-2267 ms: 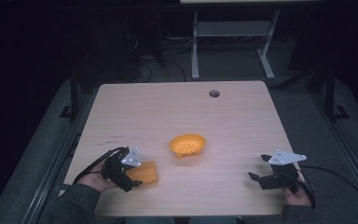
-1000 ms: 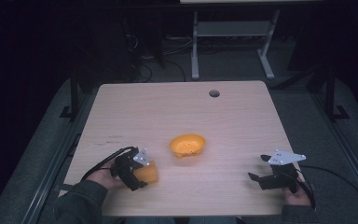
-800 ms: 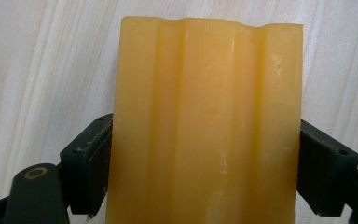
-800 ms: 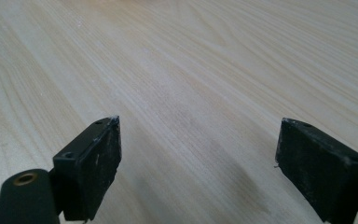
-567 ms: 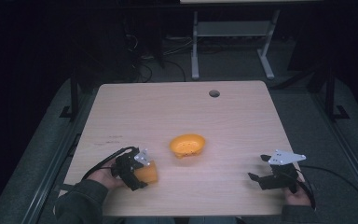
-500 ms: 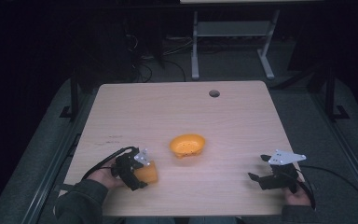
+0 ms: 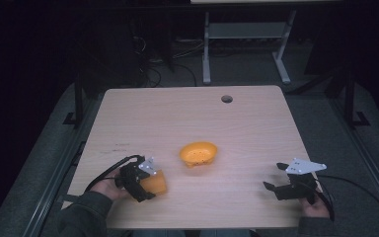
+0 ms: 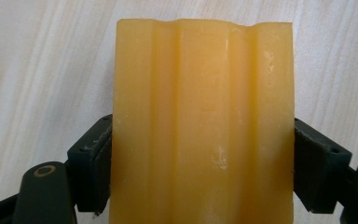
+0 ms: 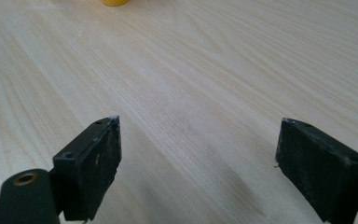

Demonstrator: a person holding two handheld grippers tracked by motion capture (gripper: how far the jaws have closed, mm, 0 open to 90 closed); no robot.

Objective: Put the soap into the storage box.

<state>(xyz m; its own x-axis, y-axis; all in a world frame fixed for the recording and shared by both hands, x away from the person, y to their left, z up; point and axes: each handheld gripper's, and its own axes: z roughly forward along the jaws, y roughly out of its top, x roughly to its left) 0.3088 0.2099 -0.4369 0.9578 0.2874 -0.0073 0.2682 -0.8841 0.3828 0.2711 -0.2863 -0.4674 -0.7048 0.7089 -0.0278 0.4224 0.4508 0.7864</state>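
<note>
An orange ridged block point(image 7: 157, 182) lies at the front left of the wooden table point(image 7: 187, 123). My left gripper point(image 7: 147, 184) is shut on it. In the left gripper view the block point(image 8: 203, 126) stands between the two jaws, which press on its two sides. An orange dish with small holes point(image 7: 198, 153) sits at the table's middle, apart from the block. At the front right my right gripper point(image 7: 274, 177) rests open, and the right gripper view shows bare wood between its jaws point(image 9: 200, 158). The dish's edge point(image 9: 115, 2) peeks in at the top of that view.
A round cable hole point(image 7: 226, 98) lies near the table's far edge. Cables trail from both grippers over the front edge. Beyond the table stands a white metal frame point(image 7: 246, 34) on a dark floor.
My left gripper moved right onto the orange block and shut on it; over the last second it has stayed put. The right gripper and the dish have not moved.
</note>
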